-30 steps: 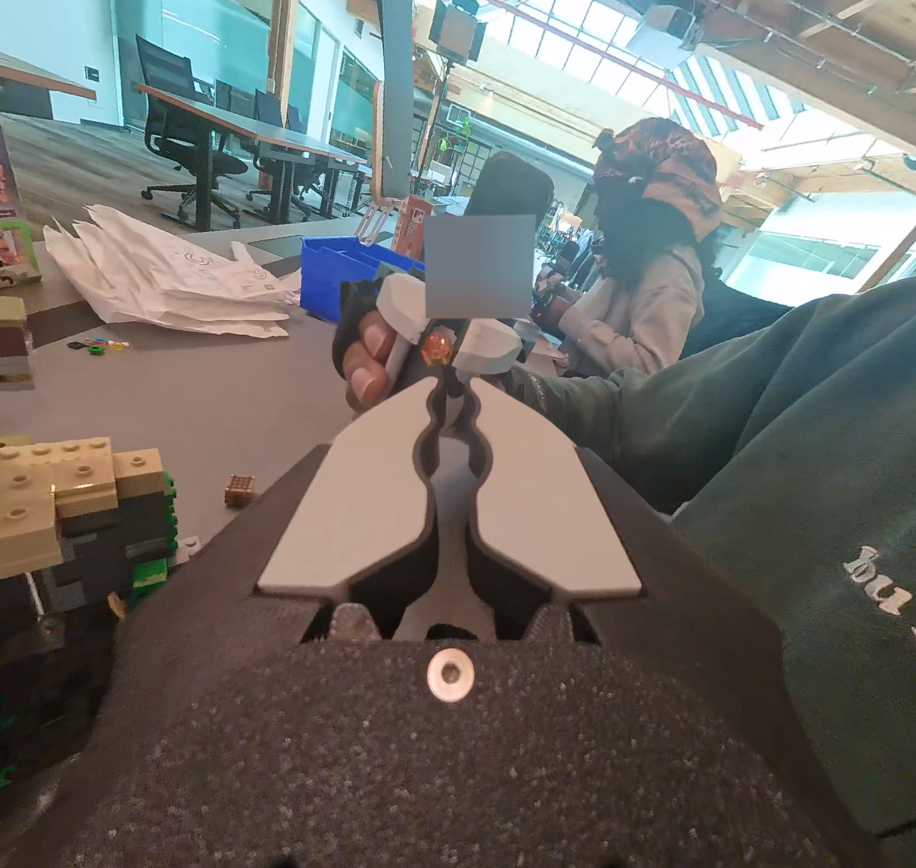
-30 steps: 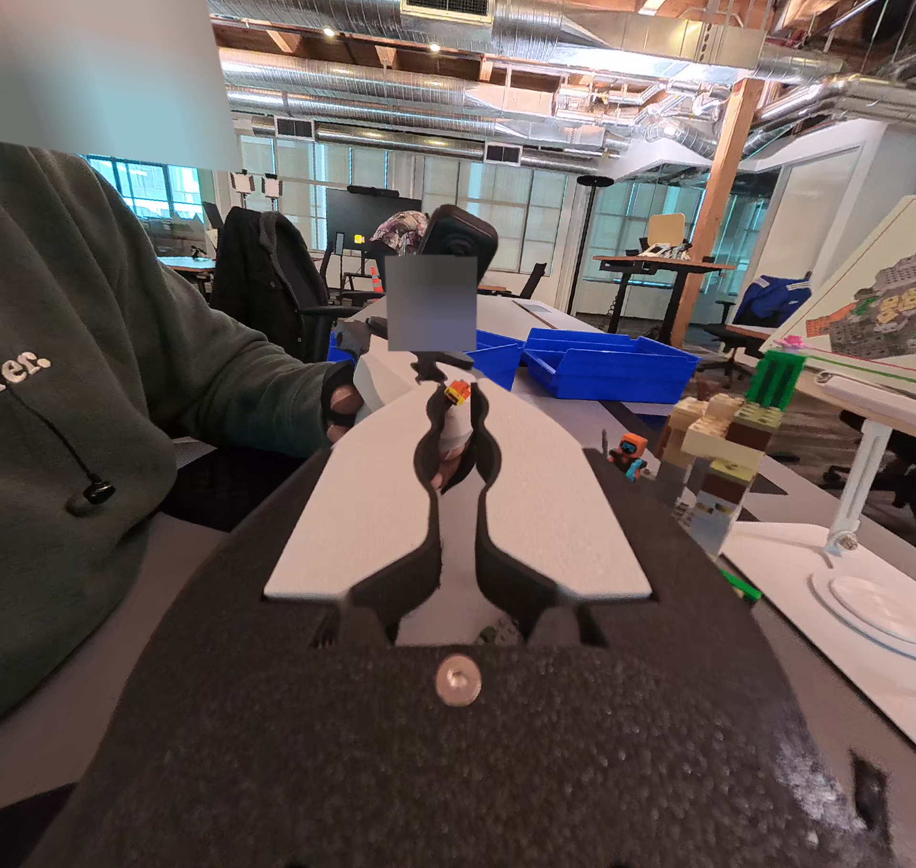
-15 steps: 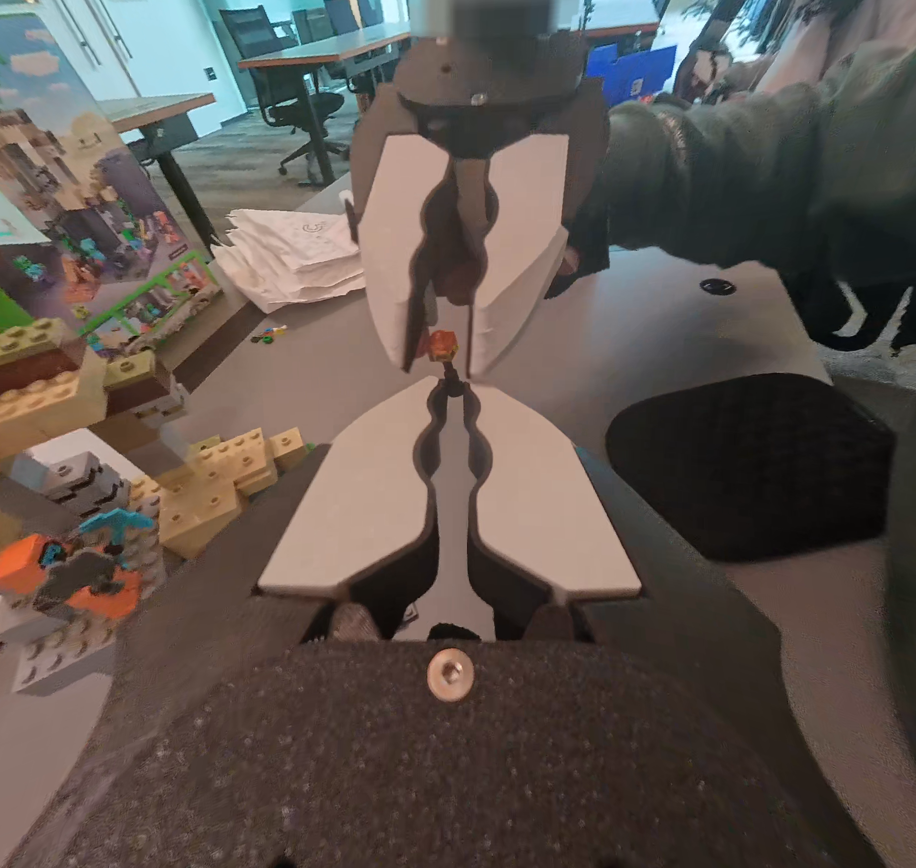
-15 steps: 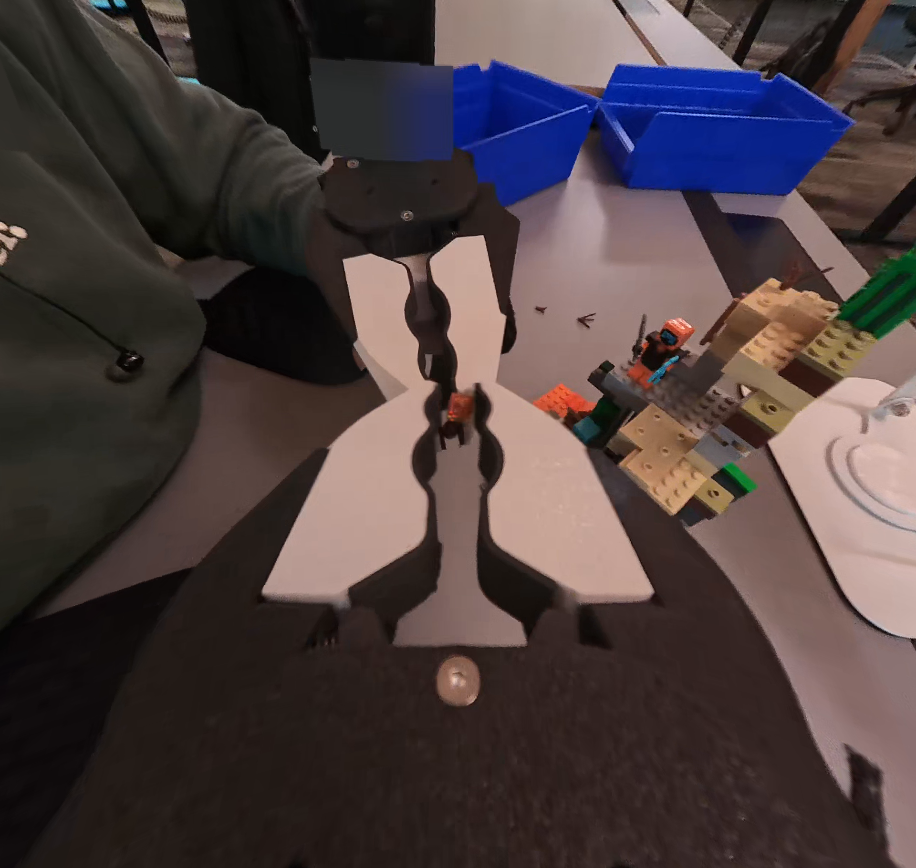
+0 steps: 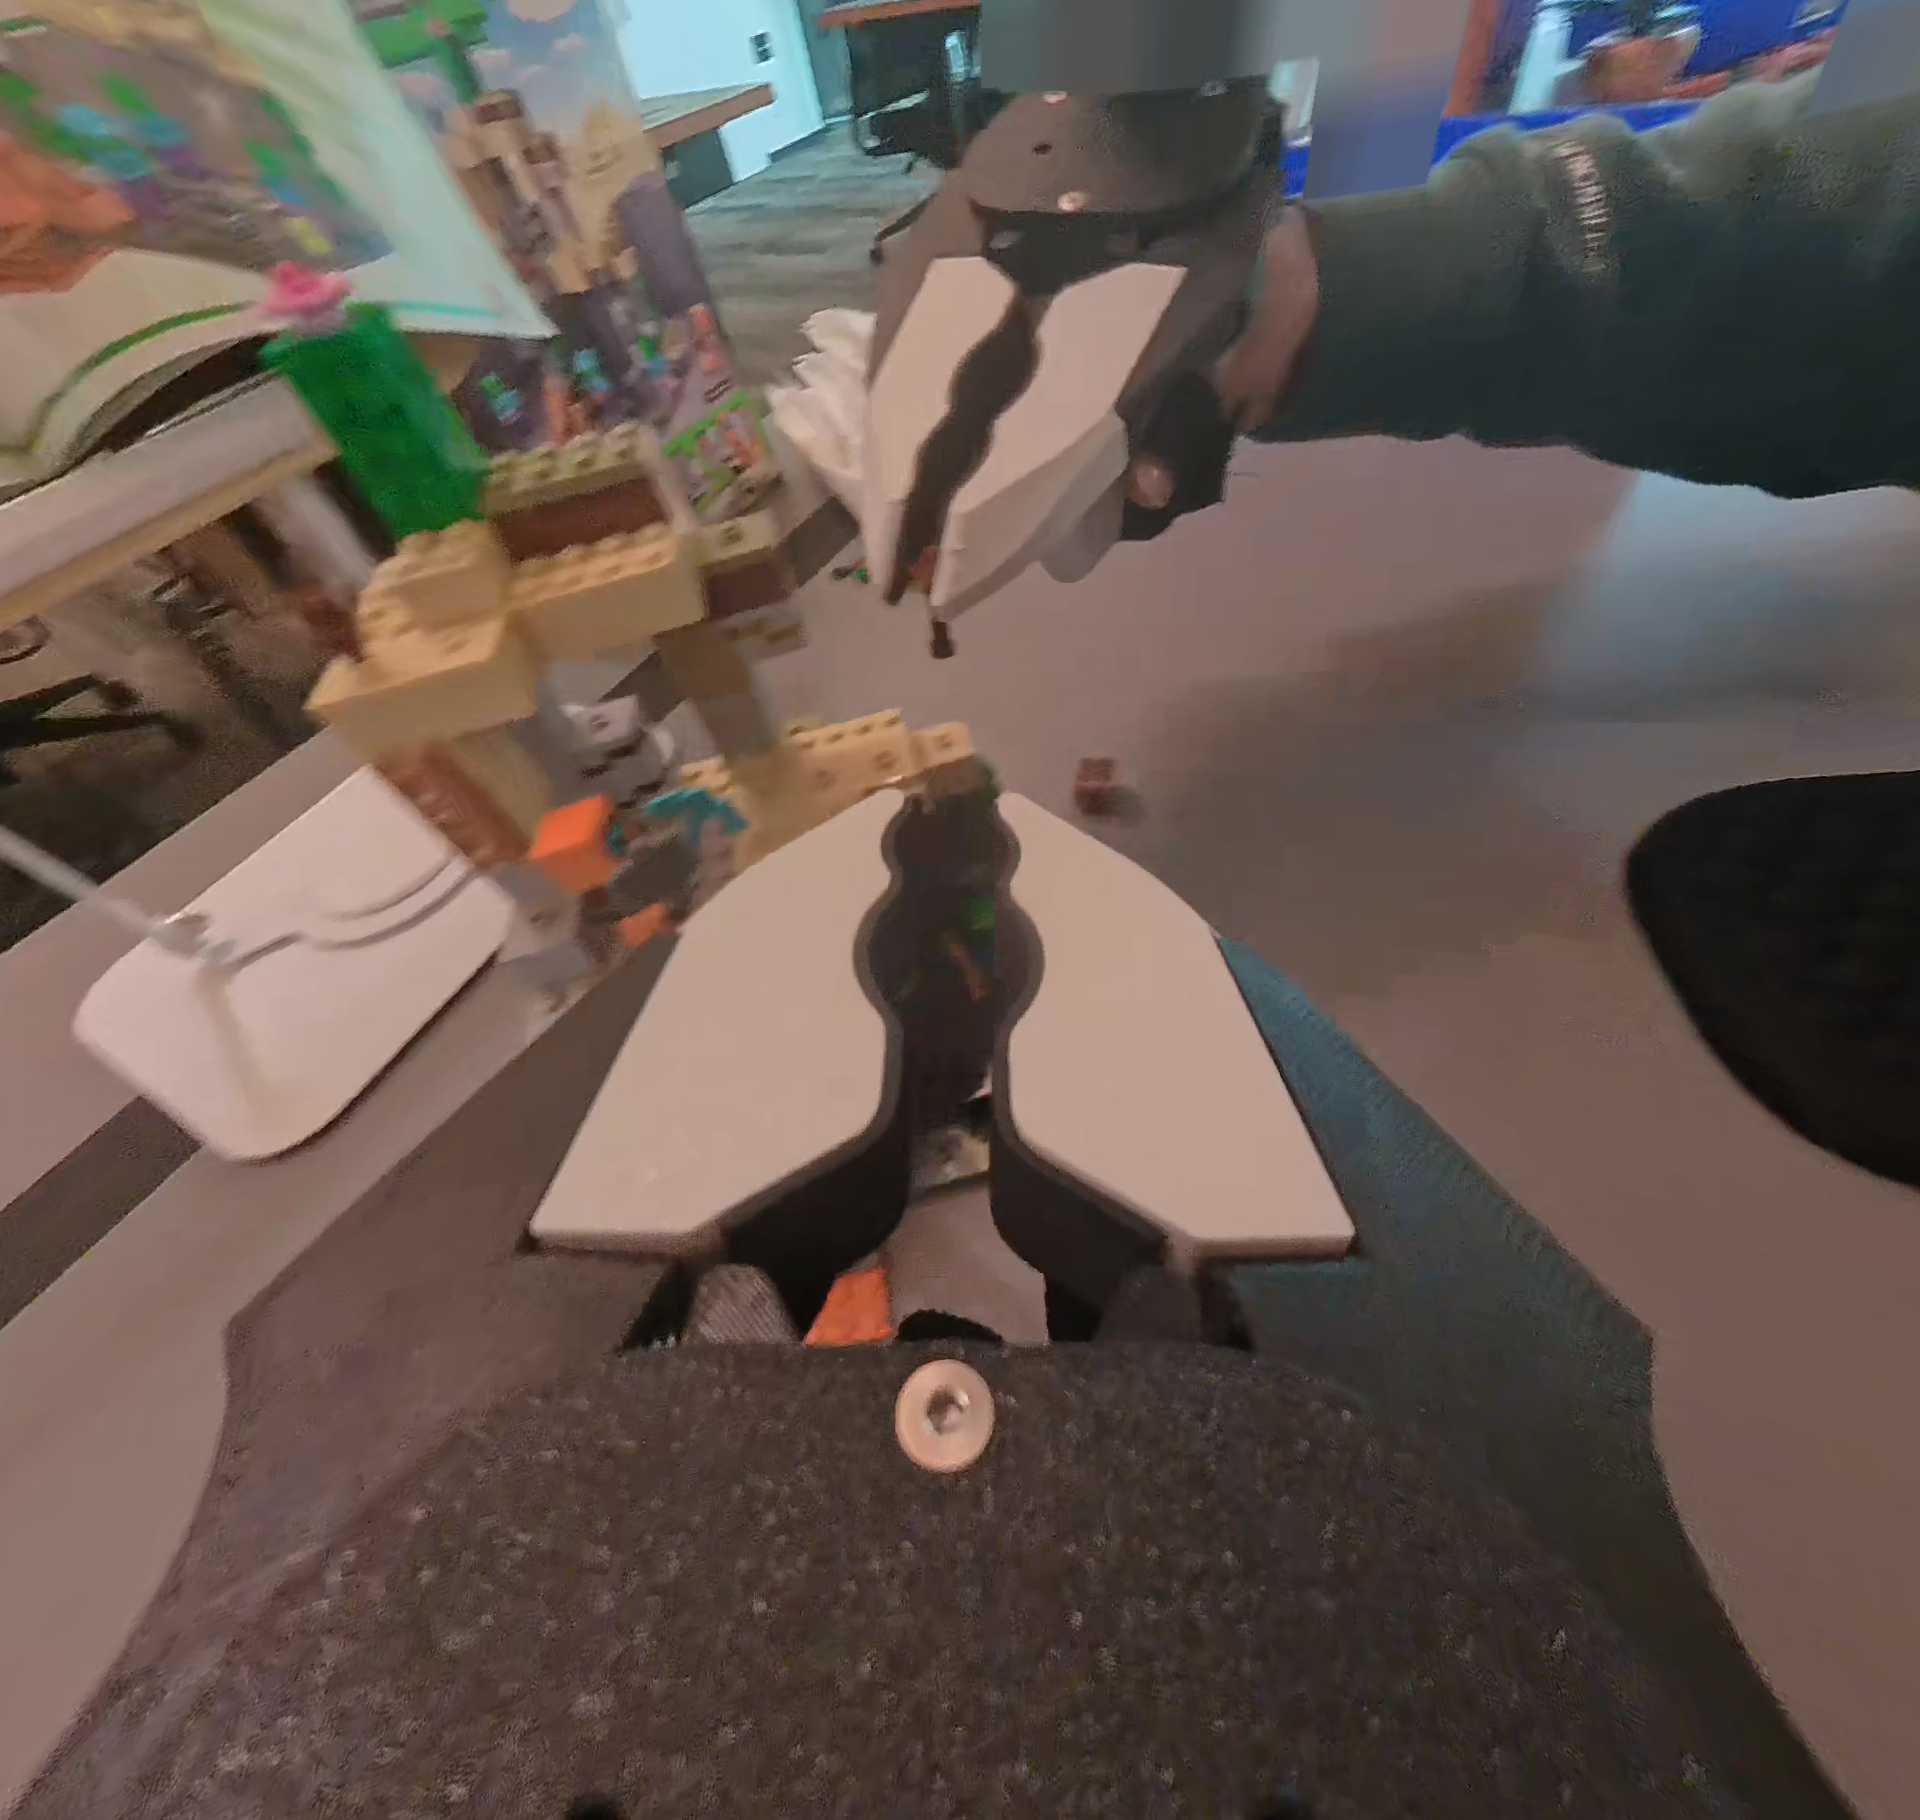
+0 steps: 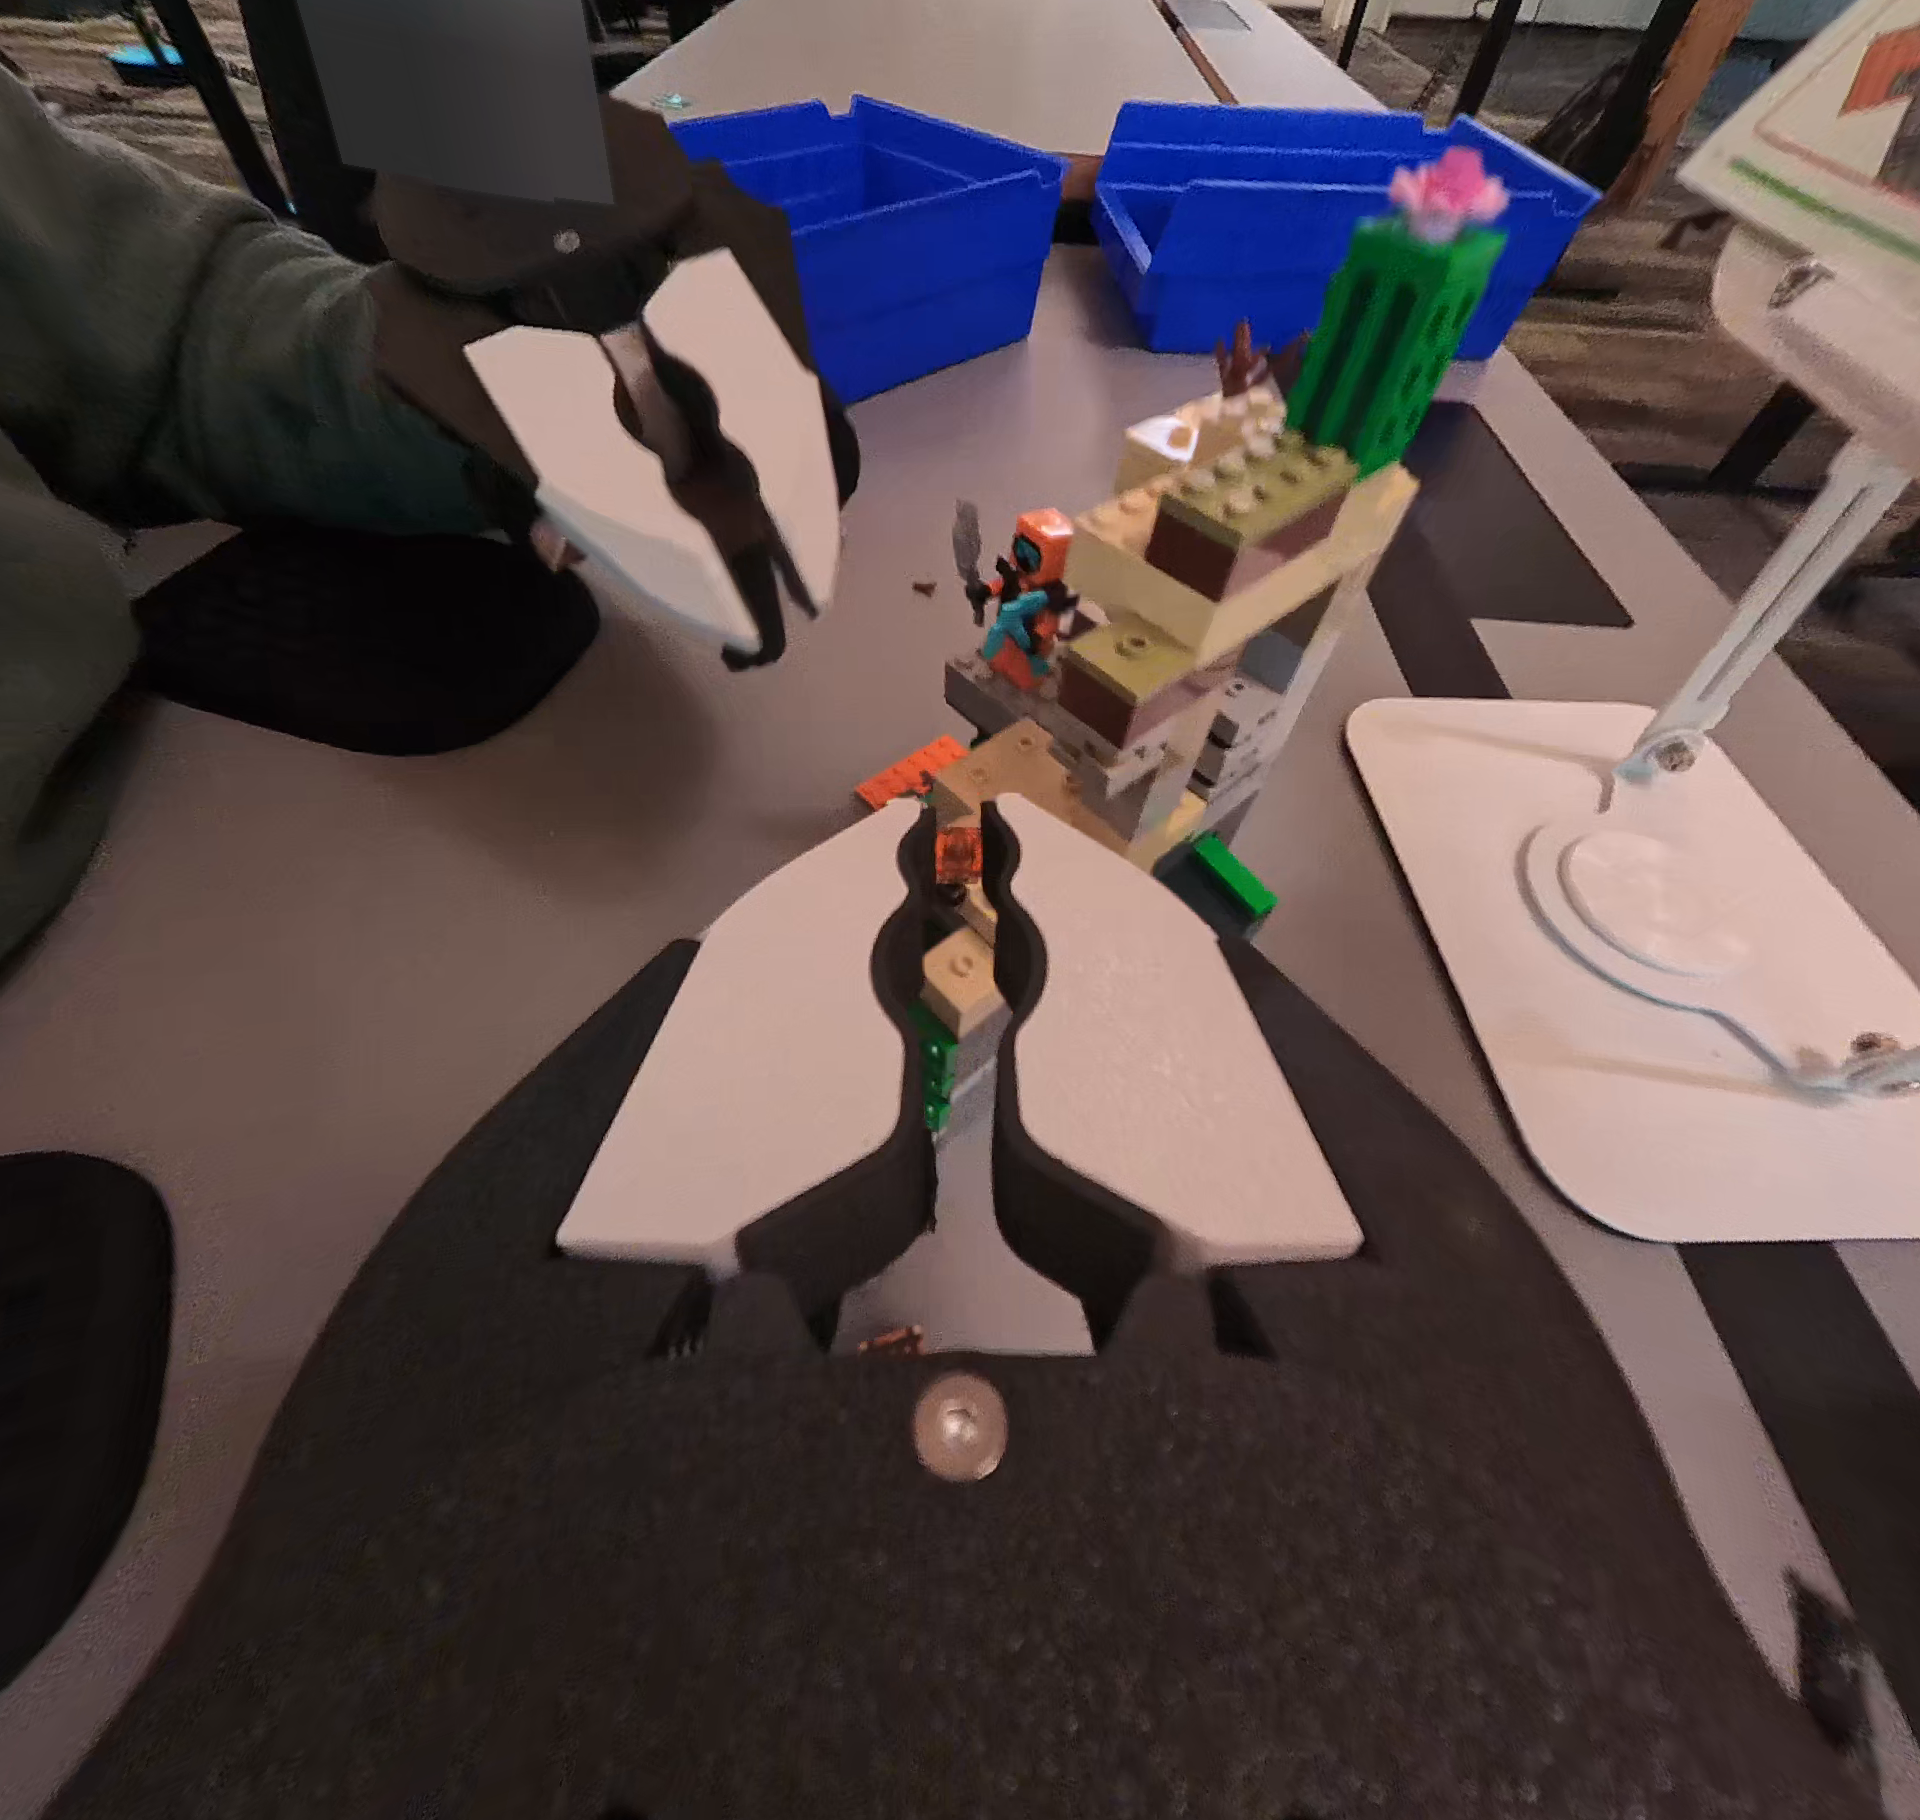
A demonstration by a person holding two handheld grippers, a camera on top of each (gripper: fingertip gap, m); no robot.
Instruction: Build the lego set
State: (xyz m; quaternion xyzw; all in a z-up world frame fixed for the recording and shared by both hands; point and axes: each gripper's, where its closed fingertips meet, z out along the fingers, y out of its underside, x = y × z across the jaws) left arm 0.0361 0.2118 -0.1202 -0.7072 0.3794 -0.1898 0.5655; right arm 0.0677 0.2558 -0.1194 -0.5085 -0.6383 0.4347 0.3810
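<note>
Right hand-held gripper [image 6: 956,820] above the table [image 6: 416,887], fingers nearly closed, pinching a small orange piece [image 6: 958,854] at the tips. Left hand-held gripper [image 6: 764,632] also above the table, tilted down, fingers together w/ nothing between; green sleeve [image 6: 177,357] behind it

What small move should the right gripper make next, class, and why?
Probably ease the right gripper down toward the lego model: it is shut on a small orange piece just above the tan base plates, and the left gripper has drawn aside.
</note>
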